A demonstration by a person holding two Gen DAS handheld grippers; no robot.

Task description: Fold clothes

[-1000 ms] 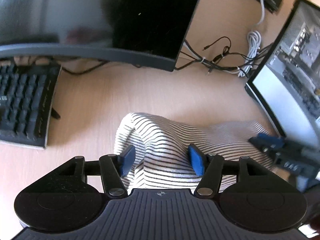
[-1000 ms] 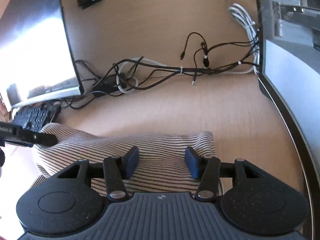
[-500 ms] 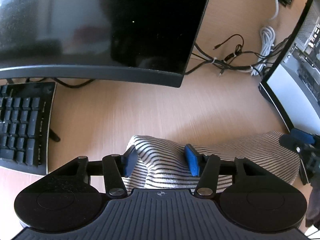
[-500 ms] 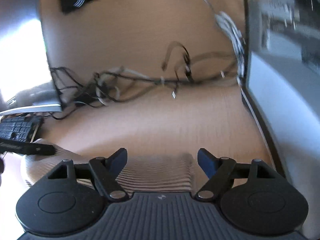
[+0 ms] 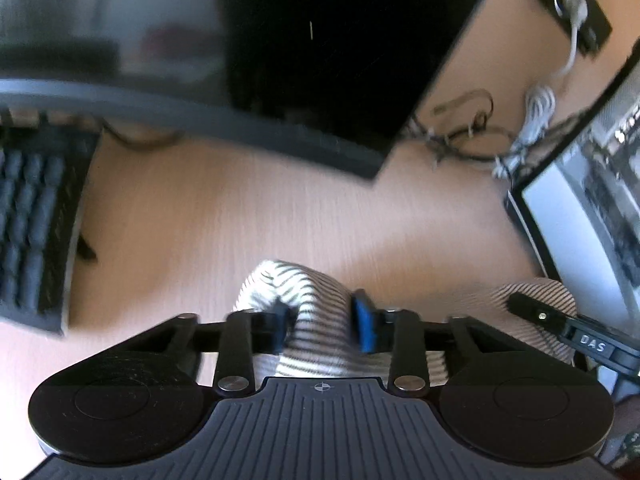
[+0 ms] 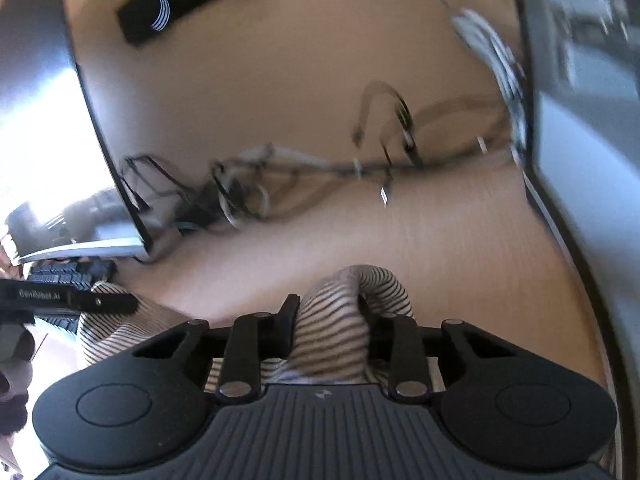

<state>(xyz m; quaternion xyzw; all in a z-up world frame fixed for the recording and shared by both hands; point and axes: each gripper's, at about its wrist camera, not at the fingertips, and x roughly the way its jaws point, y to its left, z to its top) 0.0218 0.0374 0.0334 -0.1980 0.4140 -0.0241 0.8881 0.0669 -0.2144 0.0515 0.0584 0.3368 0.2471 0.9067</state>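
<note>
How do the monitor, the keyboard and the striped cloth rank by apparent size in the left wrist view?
1. monitor, by far the largest.
2. keyboard, partly cut off by the frame edge.
3. striped cloth, only partly visible behind the gripper, so the last two ranks are uncertain.

The left tongs (image 5: 322,326) are closing on a bunched fold of striped cloth (image 5: 316,320), pads pressed into it, over the wooden surface (image 5: 240,216). A keyboard (image 5: 36,220) lies left; the right tongs (image 5: 520,304) touch the cloth's far end
</note>
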